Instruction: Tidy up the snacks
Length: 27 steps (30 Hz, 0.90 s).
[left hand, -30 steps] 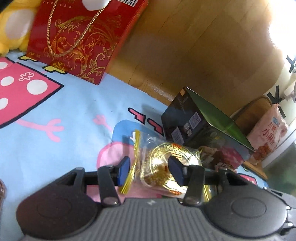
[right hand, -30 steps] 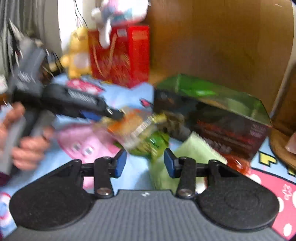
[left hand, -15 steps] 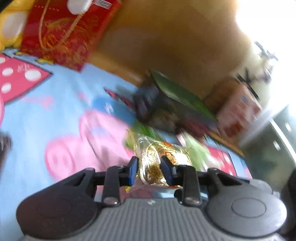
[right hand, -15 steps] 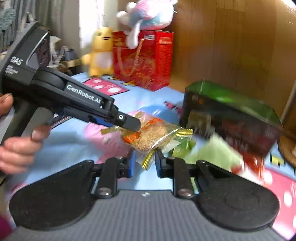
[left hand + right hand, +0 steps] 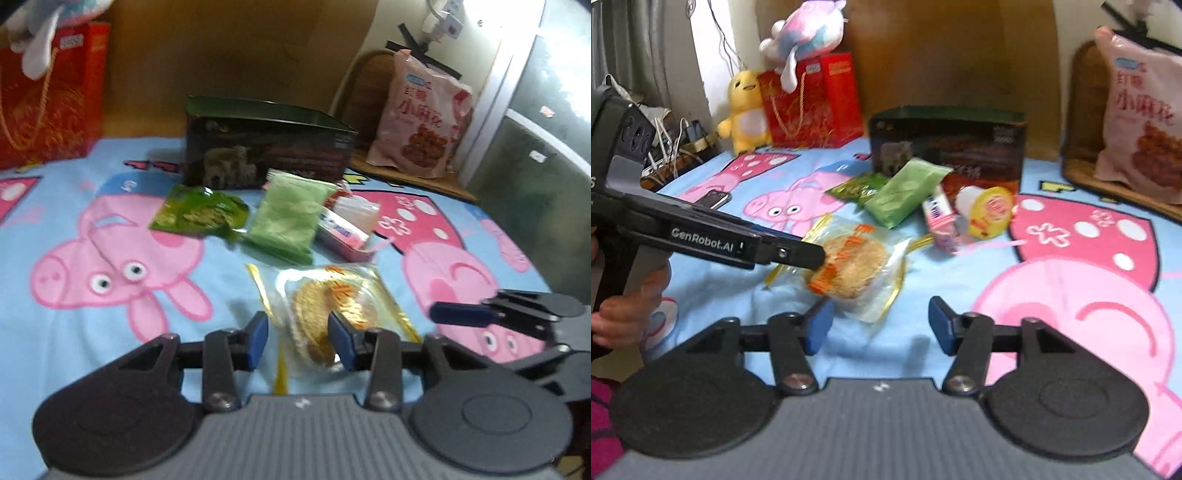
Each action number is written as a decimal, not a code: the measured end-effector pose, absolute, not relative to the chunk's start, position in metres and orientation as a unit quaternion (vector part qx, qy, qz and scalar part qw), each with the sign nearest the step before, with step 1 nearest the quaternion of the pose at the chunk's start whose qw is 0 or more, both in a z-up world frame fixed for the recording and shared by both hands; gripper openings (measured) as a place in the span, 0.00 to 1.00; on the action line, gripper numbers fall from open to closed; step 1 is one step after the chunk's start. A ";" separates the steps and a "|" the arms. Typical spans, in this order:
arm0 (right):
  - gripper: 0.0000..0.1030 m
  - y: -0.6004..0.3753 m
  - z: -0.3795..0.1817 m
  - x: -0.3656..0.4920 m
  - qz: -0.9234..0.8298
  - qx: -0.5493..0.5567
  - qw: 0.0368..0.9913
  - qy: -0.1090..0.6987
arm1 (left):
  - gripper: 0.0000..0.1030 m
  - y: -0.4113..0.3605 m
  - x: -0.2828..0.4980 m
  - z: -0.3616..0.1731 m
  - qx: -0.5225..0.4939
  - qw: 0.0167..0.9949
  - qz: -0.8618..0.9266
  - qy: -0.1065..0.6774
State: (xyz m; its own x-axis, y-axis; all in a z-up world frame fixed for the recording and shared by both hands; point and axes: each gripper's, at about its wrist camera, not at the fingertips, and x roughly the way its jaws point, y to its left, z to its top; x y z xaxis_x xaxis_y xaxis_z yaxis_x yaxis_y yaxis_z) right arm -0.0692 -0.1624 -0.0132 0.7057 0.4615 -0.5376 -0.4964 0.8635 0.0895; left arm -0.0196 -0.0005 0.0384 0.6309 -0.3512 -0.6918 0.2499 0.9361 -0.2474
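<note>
A clear gold-edged packet with a round cake [image 5: 332, 299] [image 5: 857, 269] sits low over the cartoon bedsheet [image 5: 92, 350], in front of the other snacks. My left gripper [image 5: 299, 341] straddles its near end. Its jaws are opening and the blue pads stand off the wrapper. From the right wrist view, the left gripper [image 5: 812, 254] reaches in from the left, over the packet's left edge. My right gripper [image 5: 881, 325] is also opening, with nothing between its pads; the packet's near corner lies just beyond its left finger [image 5: 820, 325]. The right gripper [image 5: 443, 314] shows side-on at the right.
Behind the packet lie a dark green packet [image 5: 199, 214], a pale green packet [image 5: 288, 221], a pink box [image 5: 343, 229] and a yellow-lidded cup [image 5: 990, 214]. A dark carton [image 5: 266, 144], a red gift bag [image 5: 48, 99] and a large pink snack bag [image 5: 421, 118] stand at the back.
The left gripper shut on the cake packet and carried it away from the dark carton. The right gripper pinched its corner, then let go. Both jaws now stand wider.
</note>
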 end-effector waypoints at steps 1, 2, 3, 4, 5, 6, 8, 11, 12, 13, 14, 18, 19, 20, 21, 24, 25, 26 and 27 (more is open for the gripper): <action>0.58 -0.163 -0.014 -0.064 0.266 -0.030 0.921 0.283 | 0.39 0.000 -0.020 0.039 -0.060 0.903 -0.158 0.395; 0.59 -0.163 -0.014 -0.064 0.271 -0.029 0.919 0.284 | 0.42 0.003 -0.021 0.040 -0.058 0.904 -0.151 0.395; 0.63 -0.161 -0.015 -0.065 0.277 -0.030 0.917 0.285 | 0.43 0.005 -0.022 0.040 -0.056 0.905 -0.146 0.396; 0.66 -0.159 -0.016 -0.063 0.282 -0.033 0.916 0.284 | 0.43 0.006 -0.022 0.040 -0.055 0.906 -0.139 0.397; 0.69 -0.156 -0.018 -0.063 0.285 -0.037 0.915 0.283 | 0.43 0.008 -0.022 0.040 -0.052 0.906 -0.134 0.397; 0.70 -0.154 -0.019 -0.061 0.289 -0.041 0.914 0.284 | 0.43 0.010 -0.022 0.039 -0.049 0.907 -0.129 0.397; 0.70 -0.148 -0.023 -0.059 0.292 -0.048 0.910 0.289 | 0.44 0.013 -0.021 0.039 -0.044 0.909 -0.120 0.397; 0.70 -0.140 -0.029 -0.054 0.293 -0.055 0.909 0.291 | 0.44 0.016 -0.020 0.038 -0.043 0.909 -0.113 0.398; 0.70 -0.138 -0.030 -0.053 0.292 -0.060 0.911 0.284 | 0.44 0.016 -0.019 0.037 -0.047 0.908 -0.116 0.399; 0.70 -0.133 -0.031 -0.054 0.289 -0.064 0.913 0.280 | 0.44 0.017 -0.019 0.036 -0.051 0.907 -0.119 0.401; 0.70 -0.130 -0.031 -0.053 0.289 -0.066 0.914 0.278 | 0.43 0.017 -0.017 0.034 -0.055 0.906 -0.122 0.403; 0.59 -0.121 -0.031 -0.051 0.272 -0.091 0.922 0.259 | 0.25 0.019 -0.009 0.021 -0.106 0.891 -0.153 0.415; 0.58 -0.122 -0.028 -0.050 0.272 -0.090 0.923 0.258 | 0.11 0.018 -0.007 0.022 -0.112 0.887 -0.162 0.417; 0.55 -0.124 -0.026 -0.049 0.273 -0.087 0.923 0.258 | 0.06 0.018 -0.006 0.024 -0.119 0.882 -0.178 0.419; 0.52 -0.126 -0.024 -0.049 0.274 -0.083 0.922 0.259 | 0.06 0.017 -0.005 0.027 -0.116 0.883 -0.176 0.420; 0.48 -0.130 -0.014 -0.051 0.273 -0.071 0.925 0.252 | 0.04 0.017 0.000 0.031 -0.120 0.880 -0.181 0.422; 0.48 -0.132 -0.010 -0.052 0.272 -0.065 0.927 0.249 | 0.04 0.018 0.002 0.033 -0.128 0.878 -0.187 0.422; 0.48 -0.133 -0.006 -0.051 0.271 -0.057 0.929 0.244 | 0.04 0.020 0.005 0.037 -0.135 0.877 -0.192 0.420; 0.47 -0.135 0.000 -0.049 0.269 -0.051 0.932 0.238 | 0.04 0.020 0.008 0.042 -0.137 0.879 -0.194 0.413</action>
